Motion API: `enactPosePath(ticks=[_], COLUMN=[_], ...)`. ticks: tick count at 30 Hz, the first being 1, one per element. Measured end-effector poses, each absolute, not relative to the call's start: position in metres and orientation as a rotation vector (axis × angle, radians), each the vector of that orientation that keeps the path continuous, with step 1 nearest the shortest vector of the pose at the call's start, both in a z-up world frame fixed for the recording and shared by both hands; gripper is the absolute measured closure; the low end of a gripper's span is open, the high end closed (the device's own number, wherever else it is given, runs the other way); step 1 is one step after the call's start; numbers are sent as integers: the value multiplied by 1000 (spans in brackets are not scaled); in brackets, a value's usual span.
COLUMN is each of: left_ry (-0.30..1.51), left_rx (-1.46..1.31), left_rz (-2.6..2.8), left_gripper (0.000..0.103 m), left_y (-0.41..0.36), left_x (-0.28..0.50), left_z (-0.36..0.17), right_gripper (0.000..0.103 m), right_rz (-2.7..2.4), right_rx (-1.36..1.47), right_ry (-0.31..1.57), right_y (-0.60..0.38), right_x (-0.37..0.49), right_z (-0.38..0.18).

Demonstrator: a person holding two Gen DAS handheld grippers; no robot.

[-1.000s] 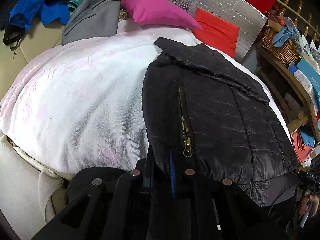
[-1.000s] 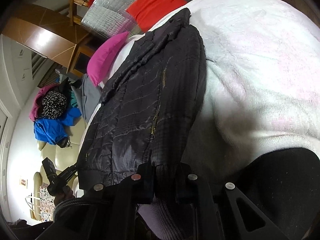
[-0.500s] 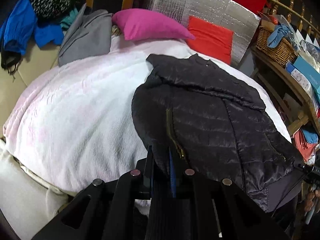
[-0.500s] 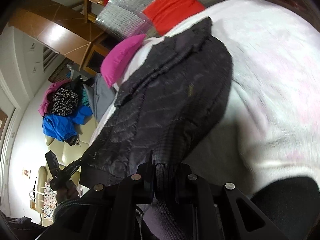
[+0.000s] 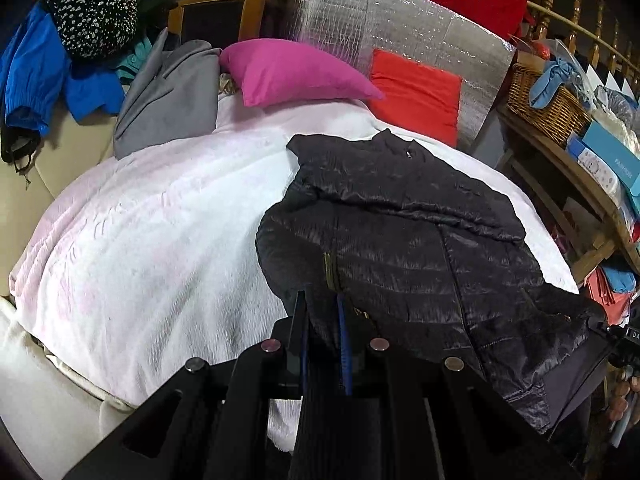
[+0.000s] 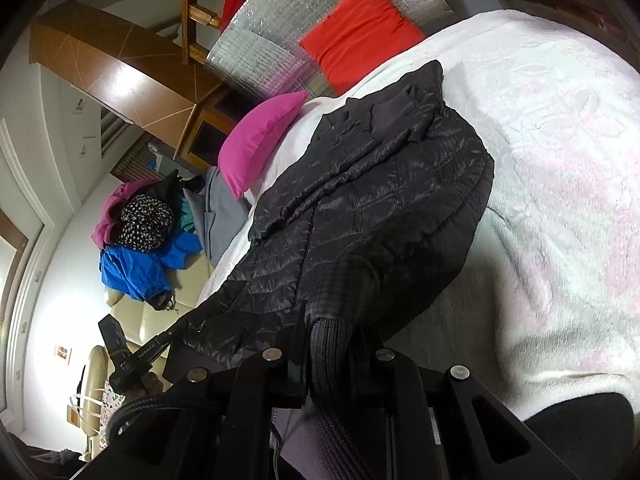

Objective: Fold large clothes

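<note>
Each gripper (image 5: 322, 312) (image 6: 332, 332) is clenched on the jacket (image 5: 400, 248) hem, at 6 o'clock. Lifting both corners lets the hem fold toward the collar at 12.

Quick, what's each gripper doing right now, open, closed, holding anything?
Left gripper: closed on the hem of the black puffer jacket.
Right gripper: closed on the jacket's ribbed cuff.
</note>
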State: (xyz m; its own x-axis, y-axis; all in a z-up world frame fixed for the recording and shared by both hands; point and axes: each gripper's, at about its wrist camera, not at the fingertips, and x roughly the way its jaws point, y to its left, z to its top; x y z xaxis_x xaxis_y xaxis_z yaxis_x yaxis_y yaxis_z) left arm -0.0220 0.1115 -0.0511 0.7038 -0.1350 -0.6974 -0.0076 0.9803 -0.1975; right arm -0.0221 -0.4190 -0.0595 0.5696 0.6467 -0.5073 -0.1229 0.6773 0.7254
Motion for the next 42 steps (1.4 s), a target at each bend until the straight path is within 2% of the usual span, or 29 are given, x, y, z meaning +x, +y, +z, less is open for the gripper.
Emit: enactPosePath(ticks=[30, 42], left_ry=[681, 659], left_rx=[-231, -226], left_rz=[-73, -72], left_gripper=[90, 90], left_y=[113, 115], left_x=[21, -18], left_z=[5, -9], right_gripper=[88, 88], right_rz=[501, 474], right_rx=[777, 768], right_ry=[708, 725], right_y=[-437, -436], right_x=[25, -10], right_z=[-13, -24])
